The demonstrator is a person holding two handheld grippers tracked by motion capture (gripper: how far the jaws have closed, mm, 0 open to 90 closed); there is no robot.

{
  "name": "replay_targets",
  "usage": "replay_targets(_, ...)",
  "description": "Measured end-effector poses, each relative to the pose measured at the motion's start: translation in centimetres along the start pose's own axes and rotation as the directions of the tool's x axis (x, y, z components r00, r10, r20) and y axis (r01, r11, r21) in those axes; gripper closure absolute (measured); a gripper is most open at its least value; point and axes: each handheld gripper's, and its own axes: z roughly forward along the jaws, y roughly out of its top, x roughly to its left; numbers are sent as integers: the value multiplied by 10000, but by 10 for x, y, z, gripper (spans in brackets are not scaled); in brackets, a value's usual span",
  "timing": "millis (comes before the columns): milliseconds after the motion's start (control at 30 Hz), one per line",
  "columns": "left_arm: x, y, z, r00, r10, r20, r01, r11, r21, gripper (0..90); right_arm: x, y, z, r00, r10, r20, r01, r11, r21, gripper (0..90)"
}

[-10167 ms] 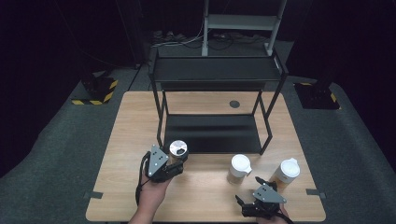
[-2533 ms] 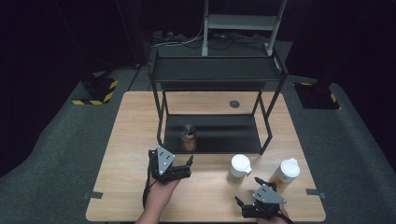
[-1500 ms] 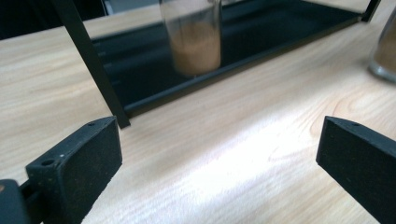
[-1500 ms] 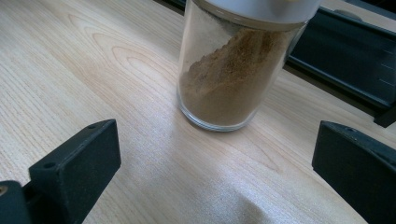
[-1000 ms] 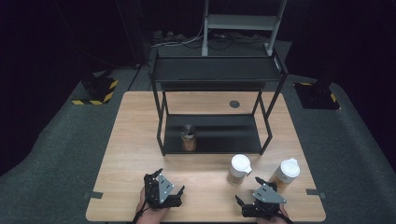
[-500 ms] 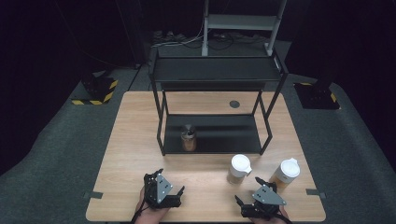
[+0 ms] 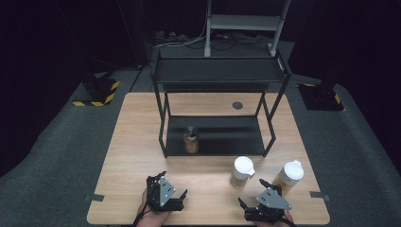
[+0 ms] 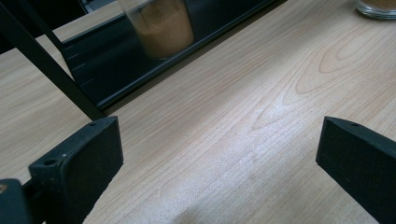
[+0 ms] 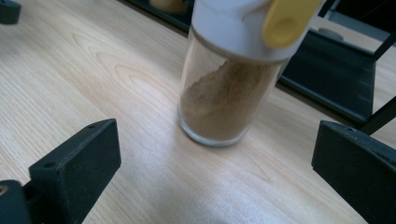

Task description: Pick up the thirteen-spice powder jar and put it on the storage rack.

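Ahead of my gaping left gripper, one spice jar sits shelved; two jars remain before my right gripper, also gaping.

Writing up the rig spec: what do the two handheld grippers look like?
Both are black. The left gripper and right gripper each carry a grey three-cornered plate on top, and a dark cable trails from the left one. In the gripper views each has two blocky matte-black jaws with small holes near the base.
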Motion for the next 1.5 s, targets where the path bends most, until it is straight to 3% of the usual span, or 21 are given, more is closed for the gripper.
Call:
replay_targets(867, 0, 0, 0, 9999, 75, 82, -75, 10000, -23, 7, -8, 16, -6, 9979, 642, 51, -636, 9943, -857, 2)
replay_targets(1100, 1, -1, 0, 9999, 88, 110, -88, 9999, -48, 8, -9, 22, -4, 9966, 822, 40, -812, 9901, -1142, 0)
replay_targets(1500, 0, -1, 0, 9998, 145, 112, -144, 9999, -56, 7, -8, 27, 5, 9950, 992, 55, -979, 9881, -1183, 0)
